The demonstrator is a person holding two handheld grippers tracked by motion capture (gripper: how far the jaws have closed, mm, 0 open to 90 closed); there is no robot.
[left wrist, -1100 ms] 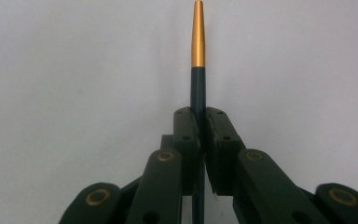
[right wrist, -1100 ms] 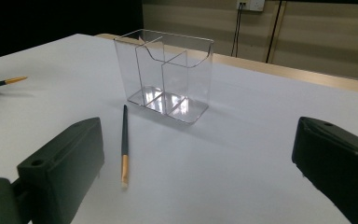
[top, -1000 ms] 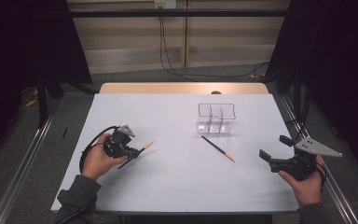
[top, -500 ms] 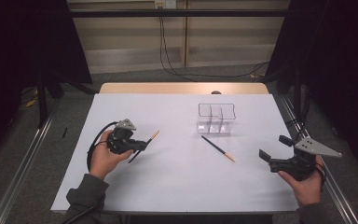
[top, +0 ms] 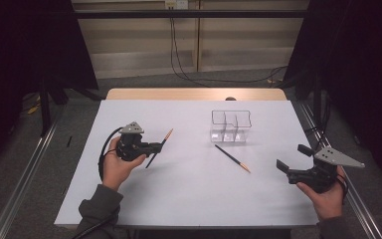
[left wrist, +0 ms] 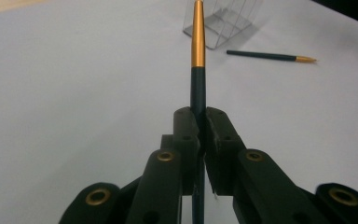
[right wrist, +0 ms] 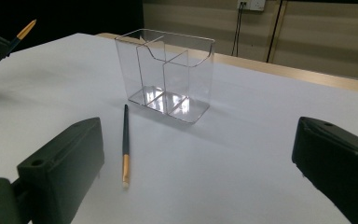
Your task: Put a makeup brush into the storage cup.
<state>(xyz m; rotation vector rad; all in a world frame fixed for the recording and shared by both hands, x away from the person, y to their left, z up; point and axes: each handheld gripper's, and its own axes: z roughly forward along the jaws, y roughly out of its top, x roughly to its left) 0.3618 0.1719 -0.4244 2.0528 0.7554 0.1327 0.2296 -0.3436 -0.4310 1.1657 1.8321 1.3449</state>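
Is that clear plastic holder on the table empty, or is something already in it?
Empty. The clear holder stands upright with bare compartments; one pen lies on the table beside it.

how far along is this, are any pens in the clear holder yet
None yet: the clear plastic divided holder stands without a pen in it. In hand: the left gripper is shut on one dark green pen with a gold cap, lifted off the white table. Left: a second dark green and gold pen lies in front of the holder, and the right gripper waits open.
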